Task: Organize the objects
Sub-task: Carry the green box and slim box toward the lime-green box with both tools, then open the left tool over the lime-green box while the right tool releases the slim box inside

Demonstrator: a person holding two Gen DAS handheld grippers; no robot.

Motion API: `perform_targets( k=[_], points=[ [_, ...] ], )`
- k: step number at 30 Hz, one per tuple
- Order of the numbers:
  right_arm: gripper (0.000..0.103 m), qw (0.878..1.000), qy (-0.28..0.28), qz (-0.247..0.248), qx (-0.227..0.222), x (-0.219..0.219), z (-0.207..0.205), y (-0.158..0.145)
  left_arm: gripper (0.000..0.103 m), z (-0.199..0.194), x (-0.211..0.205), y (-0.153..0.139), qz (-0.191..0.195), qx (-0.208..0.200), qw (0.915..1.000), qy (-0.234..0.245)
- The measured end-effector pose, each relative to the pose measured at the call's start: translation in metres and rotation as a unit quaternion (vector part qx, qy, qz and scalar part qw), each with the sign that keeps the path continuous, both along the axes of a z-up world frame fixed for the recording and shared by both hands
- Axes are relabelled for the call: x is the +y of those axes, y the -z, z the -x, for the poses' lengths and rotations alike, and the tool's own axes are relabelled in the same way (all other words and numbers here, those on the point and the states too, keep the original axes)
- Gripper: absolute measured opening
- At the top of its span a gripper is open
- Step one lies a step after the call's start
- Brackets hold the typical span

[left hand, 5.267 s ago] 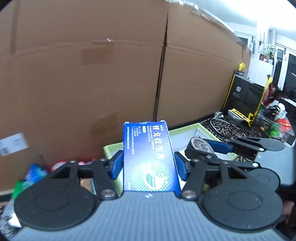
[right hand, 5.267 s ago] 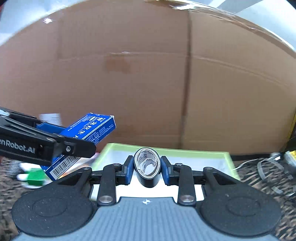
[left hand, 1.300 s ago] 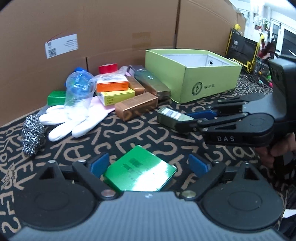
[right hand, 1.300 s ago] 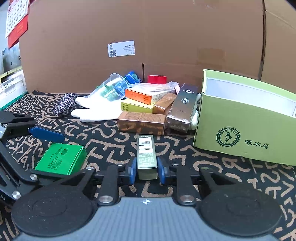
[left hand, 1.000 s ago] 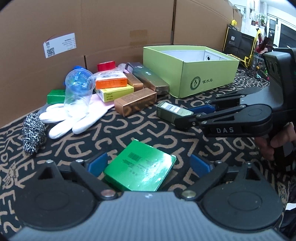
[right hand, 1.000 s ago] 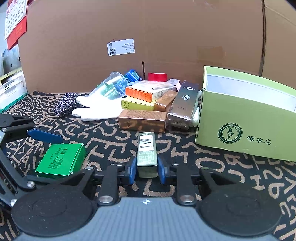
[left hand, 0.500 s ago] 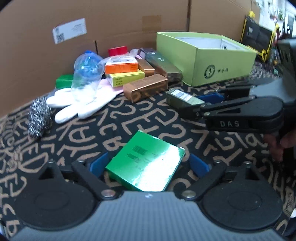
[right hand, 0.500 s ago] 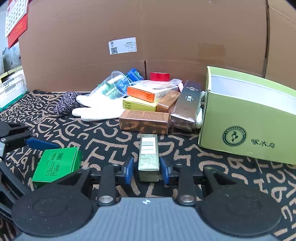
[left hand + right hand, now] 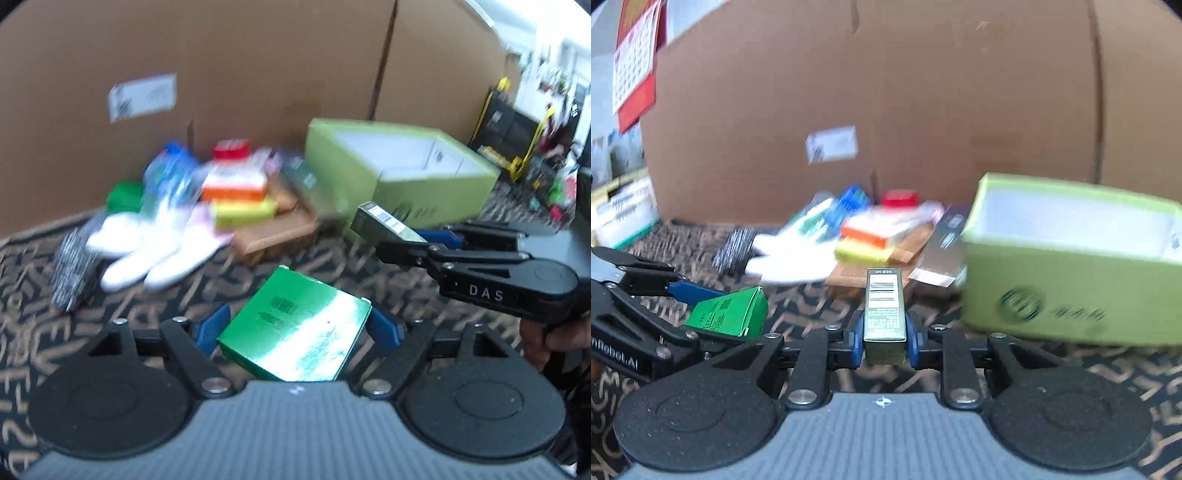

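Left gripper (image 9: pixel 300 326): blue pads are closed against the sides of a flat glossy green cardboard box (image 9: pixel 295 328), after the jaws' recent narrowing; the box is carried tilted, clear of the mat.

Right gripper (image 9: pixel 885 338): blue pads are clamped on a slim olive-gold carton with a white barcode label (image 9: pixel 884 314), also having just drawn closer; the carton is held pointing forward, off the mat. A hand (image 9: pixel 554 338) is seen gripping this tool's handle in the left wrist view.

Surface: a black mat patterned with tan letter shapes (image 9: pixel 1108 373) is laid under everything.

Receptacle: an open lime-green cardboard box with a white interior (image 9: pixel 1067 266) is stood on the mat to the right of the held carton; its contents cannot be made out through the blur.

Loose stock, blurred: an orange box (image 9: pixel 875 230) stacked on a yellow box (image 9: pixel 862 253), a copper-brown box (image 9: pixel 273 236), white gloves (image 9: pixel 155 251), a steel-wool scourer (image 9: pixel 72 275), apparently a clear plastic cup (image 9: pixel 166 184).

Backdrop: a tall brown corrugated cardboard wall (image 9: pixel 923 92) is set behind the pile, closing the far edge.

Open room: bare mat is left between the grippers and the pile.
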State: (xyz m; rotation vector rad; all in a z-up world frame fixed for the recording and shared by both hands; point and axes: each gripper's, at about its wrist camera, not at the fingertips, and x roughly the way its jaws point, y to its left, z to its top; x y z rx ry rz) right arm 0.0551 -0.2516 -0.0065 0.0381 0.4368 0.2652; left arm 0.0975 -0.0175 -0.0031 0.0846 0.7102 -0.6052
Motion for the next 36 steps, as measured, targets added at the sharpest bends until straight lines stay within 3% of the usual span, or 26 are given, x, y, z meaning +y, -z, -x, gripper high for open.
perform_targets(
  k=[7,12,17,22,27,29,30,33,35,36],
  points=[
    [0.026,0.996,0.072,0.023,-0.051,-0.059,-0.010,-0.041,0.080,-0.026,-0.065,-0.051,0.043,-0.030,0.9981,0.032],
    [0.026,0.989,0.128,0.066,-0.044,-0.102,-0.038,-0.054,0.080,-0.063,-0.132,-0.069,0.055,-0.019,0.9975,0.040],
    [0.026,0.984,0.160,0.074,0.008,-0.146,-0.078,-0.039,0.080,-0.108,-0.195,-0.050,0.040,0.001,0.9990,0.020],
    [0.026,0.981,0.168,0.079,0.060,-0.173,-0.112,-0.017,0.080,-0.147,-0.235,-0.020,0.028,0.048,0.9984,0.003],
    [0.026,0.979,0.166,0.081,0.085,-0.184,-0.126,-0.003,0.081,-0.161,-0.255,-0.004,-0.005,0.033,0.9993,-0.015],
    [0.026,0.977,0.170,0.090,0.093,-0.183,-0.129,0.000,0.087,-0.161,-0.259,-0.002,-0.008,0.023,0.9996,-0.010],
    [0.026,0.977,0.168,0.092,0.096,-0.183,-0.130,0.002,0.102,-0.161,-0.259,-0.002,-0.003,0.026,0.9996,-0.007],
    [0.048,0.981,0.149,0.079,0.094,-0.184,-0.126,-0.001,0.103,-0.158,-0.253,-0.004,0.026,0.032,0.9991,-0.012],
    [0.068,0.984,0.145,0.072,0.077,-0.180,-0.116,-0.006,0.103,-0.156,-0.250,-0.007,0.037,0.037,0.9986,-0.011],
    [0.072,0.984,0.149,0.076,0.063,-0.180,-0.112,-0.010,0.103,-0.154,-0.247,-0.010,0.042,0.037,0.9983,-0.014]
  ],
)
